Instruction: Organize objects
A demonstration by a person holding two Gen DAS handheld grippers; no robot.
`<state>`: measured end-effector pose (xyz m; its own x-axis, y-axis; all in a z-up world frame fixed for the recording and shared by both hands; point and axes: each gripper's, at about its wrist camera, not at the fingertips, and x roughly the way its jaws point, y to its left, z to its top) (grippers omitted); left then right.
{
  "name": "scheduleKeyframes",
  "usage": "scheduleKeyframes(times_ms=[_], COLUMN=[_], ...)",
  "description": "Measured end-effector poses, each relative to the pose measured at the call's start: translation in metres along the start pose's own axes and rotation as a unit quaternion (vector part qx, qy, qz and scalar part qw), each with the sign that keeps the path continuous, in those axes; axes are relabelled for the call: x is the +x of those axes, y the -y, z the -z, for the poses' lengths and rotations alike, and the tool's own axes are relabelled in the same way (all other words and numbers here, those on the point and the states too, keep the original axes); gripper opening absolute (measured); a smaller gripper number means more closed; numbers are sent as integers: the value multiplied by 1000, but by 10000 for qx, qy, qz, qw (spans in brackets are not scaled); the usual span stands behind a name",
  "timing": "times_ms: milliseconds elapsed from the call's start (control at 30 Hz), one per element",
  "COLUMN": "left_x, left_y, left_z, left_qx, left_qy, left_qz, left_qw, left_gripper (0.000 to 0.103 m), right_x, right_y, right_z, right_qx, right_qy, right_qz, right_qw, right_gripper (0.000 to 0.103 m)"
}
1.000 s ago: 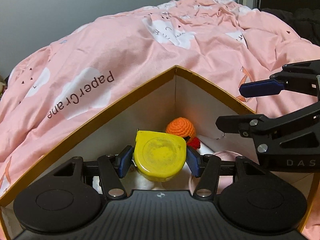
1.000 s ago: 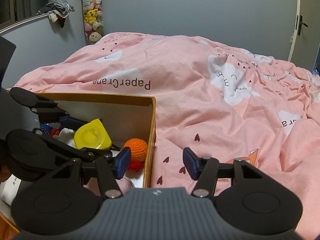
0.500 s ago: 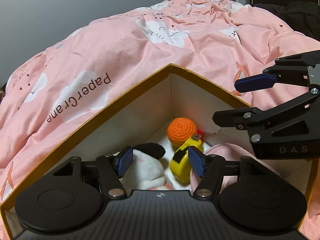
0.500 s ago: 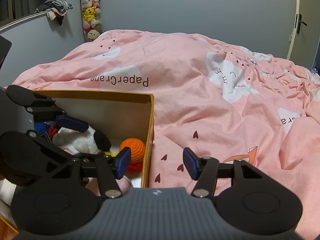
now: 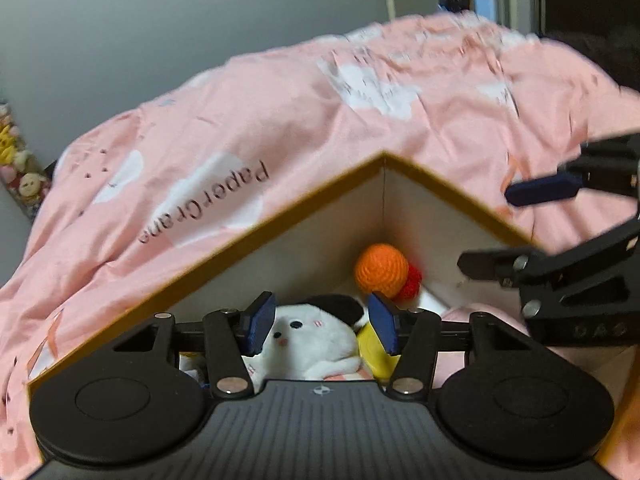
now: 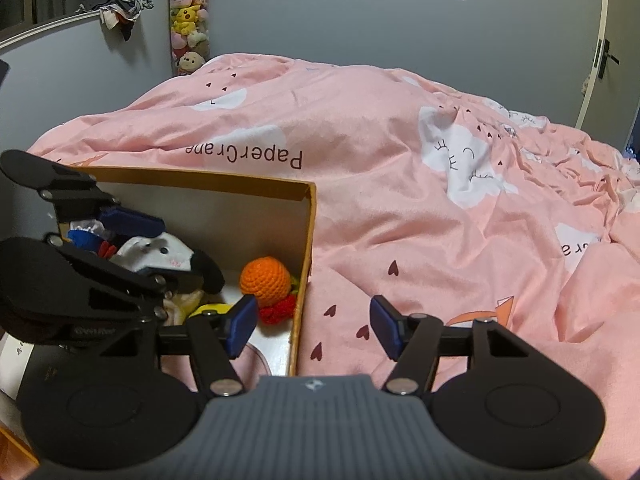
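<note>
An open cardboard box [image 5: 280, 220] with a yellow-brown rim sits on the pink bed; it also shows in the right wrist view [image 6: 308, 240]. Inside lie an orange crochet ball [image 5: 382, 270] [image 6: 266, 280], a white plush toy with a black ear [image 5: 316, 334] [image 6: 160, 256] and the yellow tape measure [image 5: 374, 354], partly hidden behind the finger. My left gripper [image 5: 322, 322] is open and empty, held above the box contents. My right gripper [image 6: 312, 326] is open and empty over the box's right wall and the duvet.
The pink duvet [image 6: 400, 200] printed "PaperCrane" covers the bed around the box. A column of plush toys [image 6: 186, 20] hangs on the grey wall at the back left. A door [image 6: 612, 40] is at the right. A pink item [image 5: 472, 312] lies in the box's right part.
My left gripper opened and dropped the yellow tape measure into the box beside the white plush, then drew up and back. My right gripper stayed open, hardly moving.
</note>
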<state>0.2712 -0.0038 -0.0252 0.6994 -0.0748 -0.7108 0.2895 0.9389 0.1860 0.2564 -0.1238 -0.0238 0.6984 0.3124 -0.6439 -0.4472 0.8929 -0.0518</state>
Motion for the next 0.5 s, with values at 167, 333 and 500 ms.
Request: scheduleKeyframes(times_ms=[167,333,500], left_x=[-44,-88,-123], left_y=[1,1,4], left_z=[1,10,24], left_qx=[-425,-733,-1013], left_qy=[423,737,889], left_qz=[-122,-305,-430], left_qw=[9981,9941,9899], left_gripper=[59,60,61], right_x=[-24,-58,-93], right_y=[-9,-20,-33], right_z=[-4,-4,3], right_qx=[-155,-117,-17], right_qy=[262,502,691], right_qz=[7,-55,-145], right_qw=[9995,9987,9975], right_gripper=[71,77,80])
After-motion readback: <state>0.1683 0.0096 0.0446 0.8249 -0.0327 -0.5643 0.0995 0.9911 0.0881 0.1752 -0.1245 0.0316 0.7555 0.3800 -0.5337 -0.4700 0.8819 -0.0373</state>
